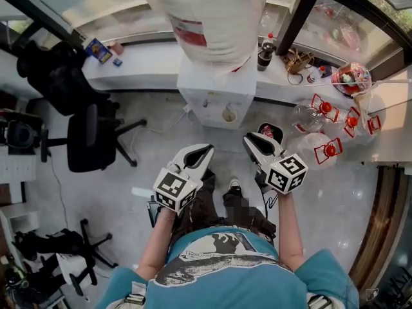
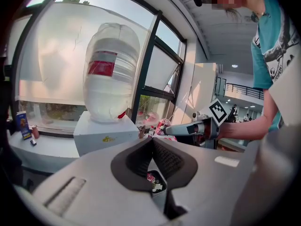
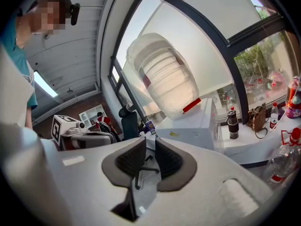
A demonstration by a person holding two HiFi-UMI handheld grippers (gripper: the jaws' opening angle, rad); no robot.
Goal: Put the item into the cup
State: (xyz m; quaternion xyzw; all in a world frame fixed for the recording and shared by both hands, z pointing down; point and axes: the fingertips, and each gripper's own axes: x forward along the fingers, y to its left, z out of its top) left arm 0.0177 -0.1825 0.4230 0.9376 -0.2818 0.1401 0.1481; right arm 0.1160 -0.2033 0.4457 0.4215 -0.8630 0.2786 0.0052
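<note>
I stand facing a white water dispenser point(image 1: 215, 92). A small pale round thing point(image 1: 228, 115), maybe a cup, sits in its front niche. I cannot pick out a loose item to go with it. My left gripper point(image 1: 207, 149) point(image 2: 151, 141) is held at waist height and points at the dispenser, shut with its tips touching and nothing between them. My right gripper point(image 1: 248, 138) point(image 3: 150, 139) is level beside it, shut to a thin slit and empty. Each gripper shows in the other's view: the right gripper point(image 2: 188, 129) and the left gripper point(image 3: 89, 138).
A big wrapped water bottle point(image 1: 206, 11) tops the dispenser. On the floor to the right lie several clear jugs with red handles point(image 1: 325, 108). A black office chair point(image 1: 90, 137) stands at the left. The window ledge carries a dark flask point(image 1: 265, 51) and a brown bag point(image 1: 297, 62).
</note>
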